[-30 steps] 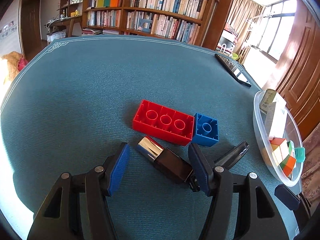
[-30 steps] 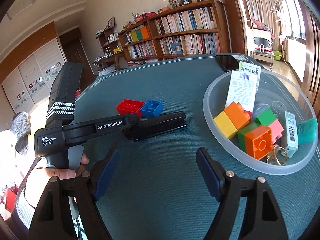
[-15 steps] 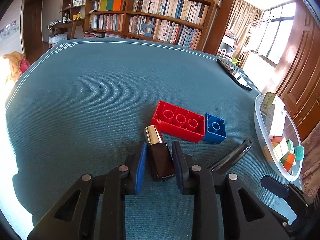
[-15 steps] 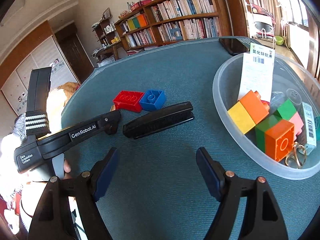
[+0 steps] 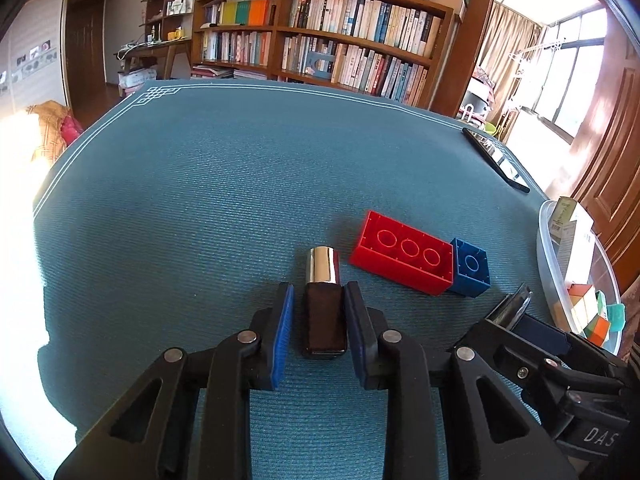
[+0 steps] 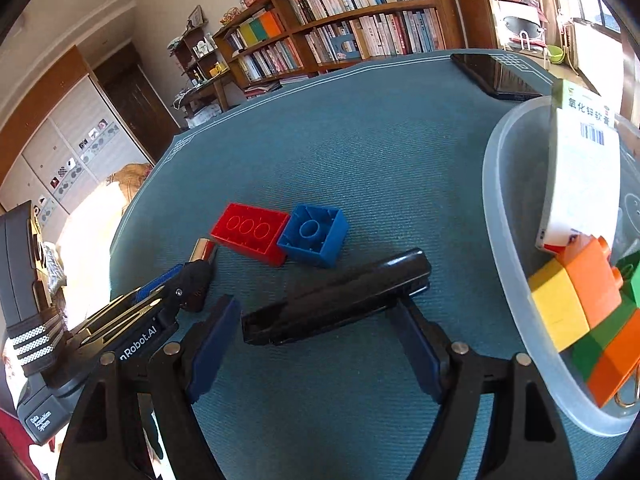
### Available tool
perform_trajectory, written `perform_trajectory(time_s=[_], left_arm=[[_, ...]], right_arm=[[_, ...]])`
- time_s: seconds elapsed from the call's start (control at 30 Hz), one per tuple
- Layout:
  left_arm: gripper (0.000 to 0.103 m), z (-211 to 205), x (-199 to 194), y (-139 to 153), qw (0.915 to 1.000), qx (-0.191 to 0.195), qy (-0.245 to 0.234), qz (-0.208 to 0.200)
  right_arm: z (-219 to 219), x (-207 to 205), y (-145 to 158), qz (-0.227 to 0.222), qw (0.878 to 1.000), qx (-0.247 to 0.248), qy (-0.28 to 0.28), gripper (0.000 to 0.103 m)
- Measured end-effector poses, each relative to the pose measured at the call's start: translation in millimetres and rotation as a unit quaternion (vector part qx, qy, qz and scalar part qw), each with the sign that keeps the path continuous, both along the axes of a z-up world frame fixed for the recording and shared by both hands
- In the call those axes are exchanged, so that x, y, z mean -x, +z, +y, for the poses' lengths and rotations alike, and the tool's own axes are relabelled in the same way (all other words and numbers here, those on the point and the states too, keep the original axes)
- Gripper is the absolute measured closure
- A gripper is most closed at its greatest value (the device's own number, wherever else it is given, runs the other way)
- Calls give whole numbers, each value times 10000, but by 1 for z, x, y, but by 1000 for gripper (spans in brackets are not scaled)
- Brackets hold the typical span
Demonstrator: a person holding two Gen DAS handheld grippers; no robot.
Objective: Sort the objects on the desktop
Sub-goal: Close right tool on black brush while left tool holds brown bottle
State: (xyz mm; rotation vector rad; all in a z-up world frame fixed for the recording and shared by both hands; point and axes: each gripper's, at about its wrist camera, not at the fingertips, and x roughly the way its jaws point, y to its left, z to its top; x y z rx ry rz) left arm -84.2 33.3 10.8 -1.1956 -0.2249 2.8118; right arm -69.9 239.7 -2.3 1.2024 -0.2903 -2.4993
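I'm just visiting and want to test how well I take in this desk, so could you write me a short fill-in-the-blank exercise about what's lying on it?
1. The left gripper is shut on a dark little bottle with a shiny ____ cap.
2. The blue brick lies touching the ____ brick.
3. A black stapler lies between the right gripper's ____ fingers.
4. The yellow brick lies inside the clear plastic ____.

Missing words: silver; red; open; bowl
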Motion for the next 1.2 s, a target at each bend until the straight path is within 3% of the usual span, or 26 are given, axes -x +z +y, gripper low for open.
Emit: perform_trajectory(time_s=[0.17, 0.27, 0.37, 0.43, 0.63, 1.2], left_arm=[[75, -5, 0, 0, 10000, -46, 41, -28], [75, -5, 1, -1, 10000, -52, 50, -44], [75, -4, 1, -1, 10000, 5, 52, -55], [75, -2, 0, -1, 9999, 61, 63, -49], [78, 5, -4, 0, 9999, -71, -131, -34], [80, 15, -12, 17, 9985, -361, -371, 180]], right_arm=[[-18, 6, 0, 218, 9976, -649, -27, 22], [-28, 3, -2, 391, 9927, -1137, 19, 29], [-32, -4, -2, 517, 9870, -1519, 55, 46], [-29, -7, -1, 530, 9871, -1505, 107, 61], [-18, -15, 0, 480, 9906, -1279, 67, 82], [-6, -51, 22, 685, 9953, -663, 151, 84]])
